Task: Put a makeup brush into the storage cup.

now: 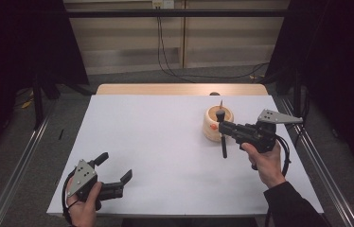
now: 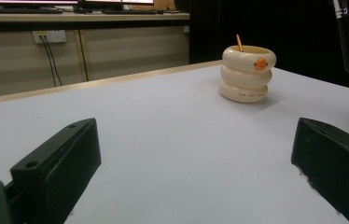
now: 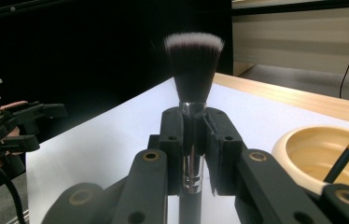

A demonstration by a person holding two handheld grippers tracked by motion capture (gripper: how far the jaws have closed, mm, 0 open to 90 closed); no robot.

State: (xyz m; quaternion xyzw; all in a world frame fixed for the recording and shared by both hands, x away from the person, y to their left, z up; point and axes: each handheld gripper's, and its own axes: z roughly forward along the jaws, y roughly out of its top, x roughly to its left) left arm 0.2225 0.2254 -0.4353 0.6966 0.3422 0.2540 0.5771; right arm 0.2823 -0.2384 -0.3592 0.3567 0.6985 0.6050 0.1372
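- Right gripper (image 3: 193,140): jaws closed on the brush (image 3: 193,60) at its metal collar, bristles up, just beside the holder (image 1: 218,124).
- Left gripper (image 1: 116,172): wide open, empty, near the table's (image 1: 156,142) front-left corner.
- Probably the brush goes into the holder: keep it upright, clear the rim and the thin brush (image 3: 347,151) inside.
- Open room lies left; right edge near.
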